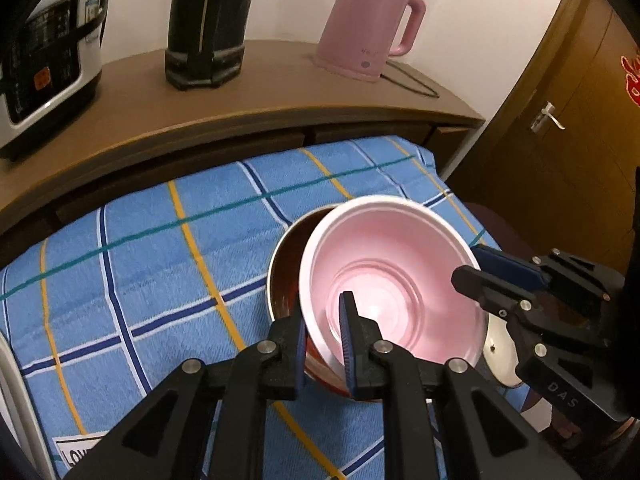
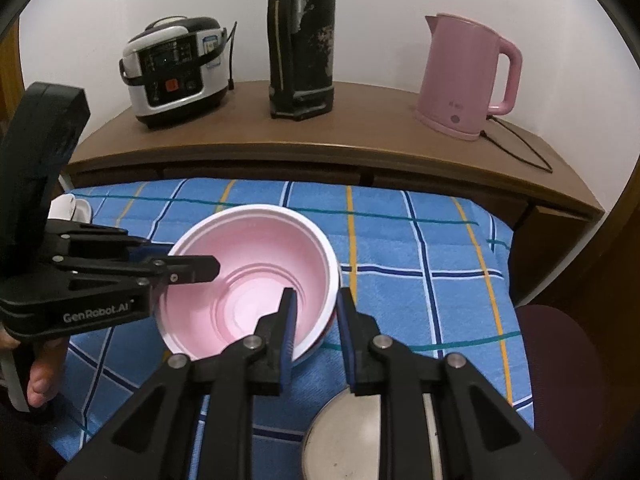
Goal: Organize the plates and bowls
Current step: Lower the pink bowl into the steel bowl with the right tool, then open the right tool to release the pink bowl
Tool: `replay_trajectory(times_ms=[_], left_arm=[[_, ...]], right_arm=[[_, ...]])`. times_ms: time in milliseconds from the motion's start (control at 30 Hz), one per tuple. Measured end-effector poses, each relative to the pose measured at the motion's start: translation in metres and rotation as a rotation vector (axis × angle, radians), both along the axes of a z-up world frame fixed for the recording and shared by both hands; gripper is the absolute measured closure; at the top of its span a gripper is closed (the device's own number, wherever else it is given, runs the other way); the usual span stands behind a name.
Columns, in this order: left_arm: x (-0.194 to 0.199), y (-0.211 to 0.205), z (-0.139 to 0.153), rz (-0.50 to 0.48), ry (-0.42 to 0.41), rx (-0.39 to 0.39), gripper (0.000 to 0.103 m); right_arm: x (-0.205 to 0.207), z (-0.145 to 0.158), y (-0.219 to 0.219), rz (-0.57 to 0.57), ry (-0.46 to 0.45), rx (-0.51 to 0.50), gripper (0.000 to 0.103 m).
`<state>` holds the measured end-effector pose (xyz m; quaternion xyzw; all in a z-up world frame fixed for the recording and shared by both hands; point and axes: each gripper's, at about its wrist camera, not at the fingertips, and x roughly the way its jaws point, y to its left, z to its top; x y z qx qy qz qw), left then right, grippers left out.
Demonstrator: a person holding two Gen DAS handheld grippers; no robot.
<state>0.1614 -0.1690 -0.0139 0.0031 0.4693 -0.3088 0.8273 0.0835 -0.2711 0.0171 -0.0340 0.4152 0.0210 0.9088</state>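
The light, stiff, slippery pink plastic bowl, nested tilted in a brown metal bowl near the blue checked cloth's right edge, is clamped at opposite rims by left gripper and right gripper; the thin rim is judged the best hold.

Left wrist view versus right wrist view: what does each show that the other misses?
Left wrist only: the door and the brown bowl's interior beneath the pink bowl.
Right wrist only: a hand holding the left tongs, and the lettering on them.
Both: the pink bowl, kettle, flask, cooker and checked cloth, with left and right tongs straddling the pink bowl's rim.
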Motion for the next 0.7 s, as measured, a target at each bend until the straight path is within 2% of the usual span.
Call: replay_trajectory(times_ms=[333,500,700], left_arm=[[-0.002,-0.001,0.001,-0.002,-0.032,0.030,0.087],[-0.003,-0.002,0.002,-0.009,-0.041,0.024,0.076],[-0.006,-0.007,0.002,-0.016,-0.076,0.053,0.075]], right_arm=[[0.002,-0.005,-0.003,-0.003,0.014,0.013,0.081],[0.002,-0.011,-0.003,-0.002,0.025,0.016,0.081],[0.002,-0.013,-0.003,-0.002,0.027,0.017,0.082]])
